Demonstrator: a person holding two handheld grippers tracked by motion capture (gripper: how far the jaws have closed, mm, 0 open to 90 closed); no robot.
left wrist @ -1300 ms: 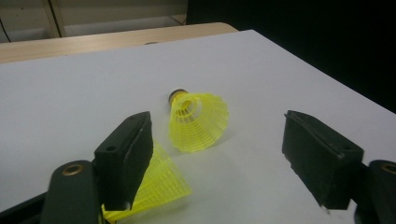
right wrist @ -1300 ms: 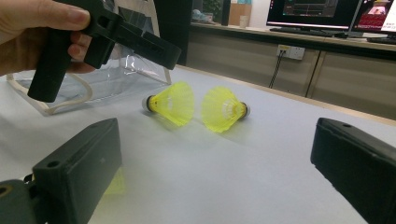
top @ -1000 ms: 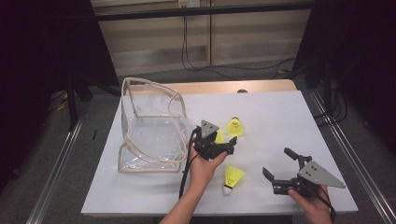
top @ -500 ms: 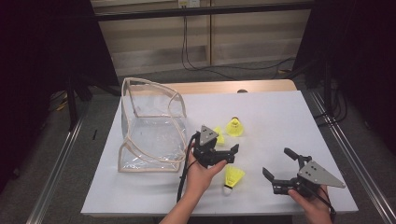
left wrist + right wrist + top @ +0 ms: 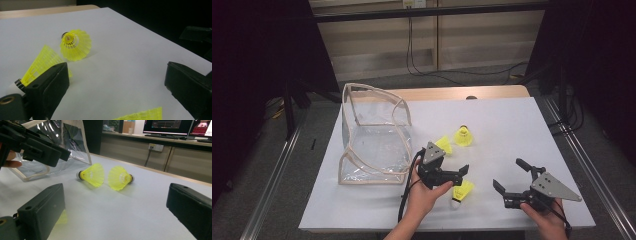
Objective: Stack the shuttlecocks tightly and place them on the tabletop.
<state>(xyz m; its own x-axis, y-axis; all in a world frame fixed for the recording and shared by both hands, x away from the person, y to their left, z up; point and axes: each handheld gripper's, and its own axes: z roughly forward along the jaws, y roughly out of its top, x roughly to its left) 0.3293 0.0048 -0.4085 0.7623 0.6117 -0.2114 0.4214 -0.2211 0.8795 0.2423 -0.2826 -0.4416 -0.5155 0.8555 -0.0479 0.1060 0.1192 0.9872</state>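
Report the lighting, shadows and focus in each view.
High view: white table evenly lit, dark surround, sharp. Left gripper view: soft shadow under the far shuttlecock; near fingers slightly soft. Right gripper view: glare on the clear bag, bright monitors behind.

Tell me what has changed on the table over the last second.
The left gripper has pulled back from the two far shuttlecocks toward the near shuttlecock, its jaws just opening with nothing between them. The right gripper, the clear bag and all three shuttlecocks stayed where they were.
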